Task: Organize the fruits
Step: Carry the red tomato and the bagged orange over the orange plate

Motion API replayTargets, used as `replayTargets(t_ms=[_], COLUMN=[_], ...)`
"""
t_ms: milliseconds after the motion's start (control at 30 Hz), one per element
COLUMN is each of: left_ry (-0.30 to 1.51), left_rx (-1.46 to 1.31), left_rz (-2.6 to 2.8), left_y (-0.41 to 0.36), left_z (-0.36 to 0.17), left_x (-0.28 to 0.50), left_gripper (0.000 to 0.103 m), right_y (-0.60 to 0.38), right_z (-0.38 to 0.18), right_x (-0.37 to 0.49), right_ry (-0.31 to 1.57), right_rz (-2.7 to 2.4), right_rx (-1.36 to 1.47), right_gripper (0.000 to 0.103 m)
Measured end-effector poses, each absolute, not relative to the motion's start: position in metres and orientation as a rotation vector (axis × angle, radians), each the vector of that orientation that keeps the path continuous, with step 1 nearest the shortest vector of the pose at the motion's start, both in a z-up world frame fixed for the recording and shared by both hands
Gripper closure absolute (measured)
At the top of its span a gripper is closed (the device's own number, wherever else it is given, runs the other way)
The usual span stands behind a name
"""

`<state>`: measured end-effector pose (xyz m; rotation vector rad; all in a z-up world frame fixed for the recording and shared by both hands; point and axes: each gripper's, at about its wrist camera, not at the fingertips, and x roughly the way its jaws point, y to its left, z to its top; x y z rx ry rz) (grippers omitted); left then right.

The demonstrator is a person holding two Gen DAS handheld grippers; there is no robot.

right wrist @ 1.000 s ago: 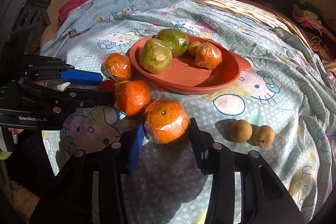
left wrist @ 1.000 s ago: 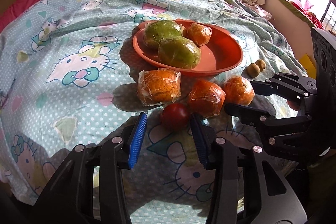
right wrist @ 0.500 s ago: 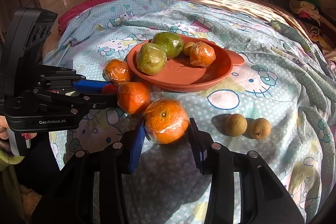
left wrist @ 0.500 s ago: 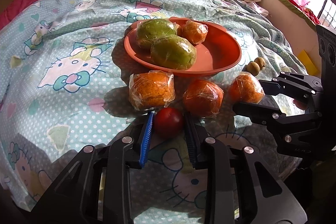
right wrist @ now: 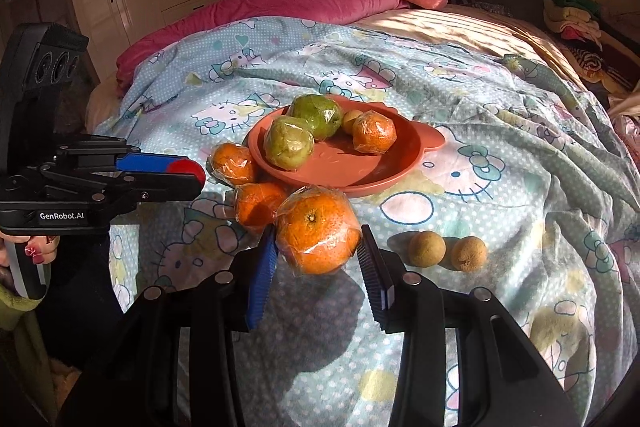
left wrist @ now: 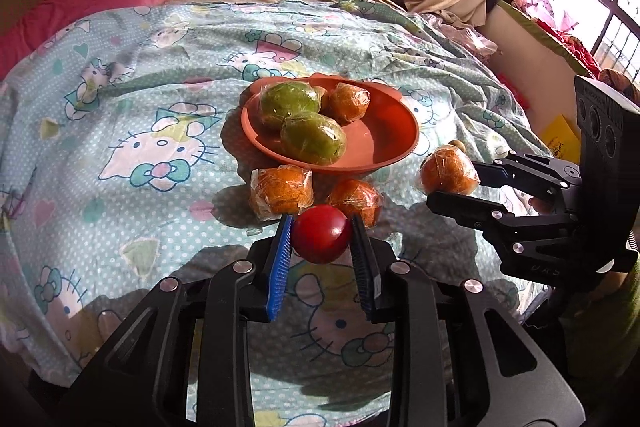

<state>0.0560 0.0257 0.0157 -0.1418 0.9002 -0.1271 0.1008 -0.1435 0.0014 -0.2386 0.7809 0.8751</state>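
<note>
Nearest, the left gripper (left wrist: 321, 238) has closed its jaws on the red tomato (left wrist: 320, 233) since a second ago, when they stood open around it, and has lifted it clear of the bedspread (left wrist: 160, 155). The right gripper (right wrist: 318, 241) likewise clamps a wrapped orange (right wrist: 318, 229), now raised off the cloth. Judgement: both fruits are secured for transfer to the orange plate (left wrist: 390, 131).

Two wrapped oranges (left wrist: 280, 193) lie between the left gripper and the plate's near rim. Two small brown fruits (right wrist: 426, 249) rest on the cloth to the right. The plate already carries two wrapped green fruits (left wrist: 312, 139) and another orange; free space remains on its right side.
</note>
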Motion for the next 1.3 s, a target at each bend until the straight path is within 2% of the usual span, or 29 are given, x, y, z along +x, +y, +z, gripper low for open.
replayTargets(t_ms=[600, 1300], left_ry=[0.886, 0.925], left_rx=[-0.127, -0.125], left_rz=[-0.175, -0.209], left_y=[0.003, -0.016], left_z=[0.030, 0.014], left_x=[0.094, 0.129], left_gripper=[0.082, 0.082], right_y=[-0.159, -0.142], right_z=[0.037, 0.028], right_x=[0.143, 0.178], right_ry=[0.721, 0.791], right_rz=[0.837, 0.914], right_rx=[-0.223, -0.240], right_gripper=[0.064, 0.064])
